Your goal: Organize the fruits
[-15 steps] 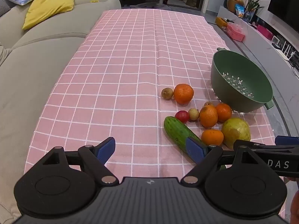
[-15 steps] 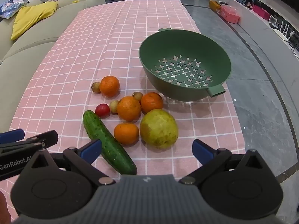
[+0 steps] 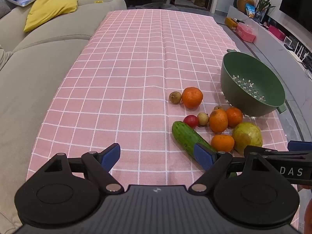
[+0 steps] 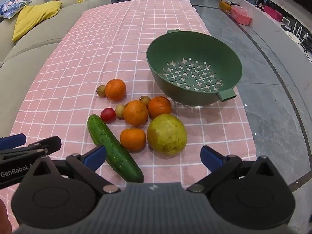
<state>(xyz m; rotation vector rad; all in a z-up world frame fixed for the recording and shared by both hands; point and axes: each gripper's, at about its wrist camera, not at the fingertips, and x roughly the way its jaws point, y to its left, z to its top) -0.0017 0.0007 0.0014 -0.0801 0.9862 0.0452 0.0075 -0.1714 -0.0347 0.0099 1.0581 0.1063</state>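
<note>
I have both tools spread wide and holding nothing: the right tool (image 4: 154,155) hangs low over the near edge of the pink checked worktop (image 4: 78,62), the left tool (image 3: 158,154) beside it. Nothing sits yet in the dark green perforated plastic colander (image 4: 195,46). The fruit lies loose just in front of it. I judge the big yellow-green round fruit (image 4: 166,133) the easiest start: centre it between my fingers, close across its widest part, and avoid nudging the small orange mandarin (image 4: 133,138) touching it or the long green cucumber (image 4: 113,148).
</note>
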